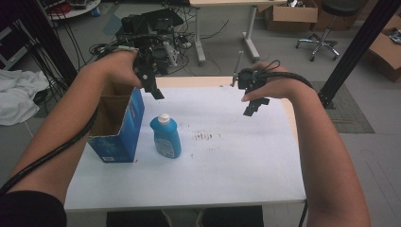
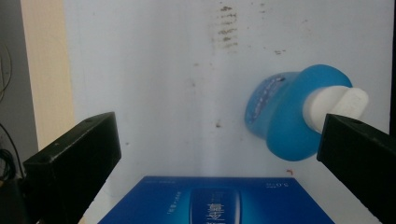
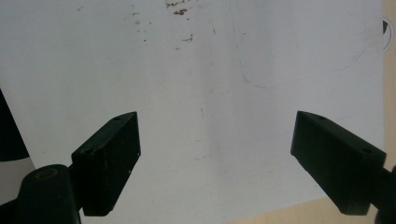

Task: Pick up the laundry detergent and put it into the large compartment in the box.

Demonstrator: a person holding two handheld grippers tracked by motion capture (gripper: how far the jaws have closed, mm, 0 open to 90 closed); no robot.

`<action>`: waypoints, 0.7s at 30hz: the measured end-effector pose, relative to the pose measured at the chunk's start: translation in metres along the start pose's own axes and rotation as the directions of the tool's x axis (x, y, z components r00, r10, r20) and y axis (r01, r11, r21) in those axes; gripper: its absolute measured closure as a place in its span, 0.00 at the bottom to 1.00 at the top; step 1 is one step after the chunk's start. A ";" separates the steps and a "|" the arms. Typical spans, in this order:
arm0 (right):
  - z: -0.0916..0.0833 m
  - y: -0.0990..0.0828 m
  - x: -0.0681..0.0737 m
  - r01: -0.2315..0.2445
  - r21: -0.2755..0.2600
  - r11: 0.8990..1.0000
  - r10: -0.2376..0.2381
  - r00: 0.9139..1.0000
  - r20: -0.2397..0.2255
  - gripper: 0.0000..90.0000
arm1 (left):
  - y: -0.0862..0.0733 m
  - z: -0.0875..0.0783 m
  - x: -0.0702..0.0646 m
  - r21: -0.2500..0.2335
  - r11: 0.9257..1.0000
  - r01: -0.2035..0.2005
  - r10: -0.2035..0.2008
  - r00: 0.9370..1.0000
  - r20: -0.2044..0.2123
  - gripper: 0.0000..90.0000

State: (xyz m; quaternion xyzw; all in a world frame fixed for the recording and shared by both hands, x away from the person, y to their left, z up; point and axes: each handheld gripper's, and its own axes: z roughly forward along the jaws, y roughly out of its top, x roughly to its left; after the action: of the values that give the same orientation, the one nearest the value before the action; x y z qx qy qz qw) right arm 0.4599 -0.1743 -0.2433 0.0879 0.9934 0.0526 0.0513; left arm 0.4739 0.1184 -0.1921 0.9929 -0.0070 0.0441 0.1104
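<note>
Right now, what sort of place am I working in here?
Probably a lab or workshop, not a home. Behind the white table lie tangled cables and black equipment on the floor, with cardboard boxes and a rolling stool beyond. The left gripper hangs open above the blue bottle and blue carton.

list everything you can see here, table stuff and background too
bottle: 1, blue with white cap, upright on the table, just right of the box
box: 1, blue carton, top open, at the table's left edge
table: 1, white top with brown specks near the middle
white cloth: 1, on the floor far left
cardboard boxes: several, brown, on the floor at the back right
office chair base: 1, chrome, back right
black equipment and cables: a cluster, beyond the table
left gripper: 1, black, jaws open, held above the box and bottle
right gripper: 1, black, jaws open, held over bare table at the right
</note>
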 end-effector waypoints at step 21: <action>0.001 -0.002 0.009 -0.006 0.004 1.000 0.006 1.000 -0.004 0.18 | -0.012 -0.002 -0.031 -0.009 0.996 -0.086 0.086 0.995 0.046 0.00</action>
State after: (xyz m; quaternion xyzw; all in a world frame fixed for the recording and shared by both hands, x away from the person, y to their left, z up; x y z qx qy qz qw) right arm 0.4510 -0.1743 -0.2455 0.0907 0.9934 0.0508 0.0491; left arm 0.4435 0.1306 -0.1952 0.9920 -0.0524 0.0260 0.1117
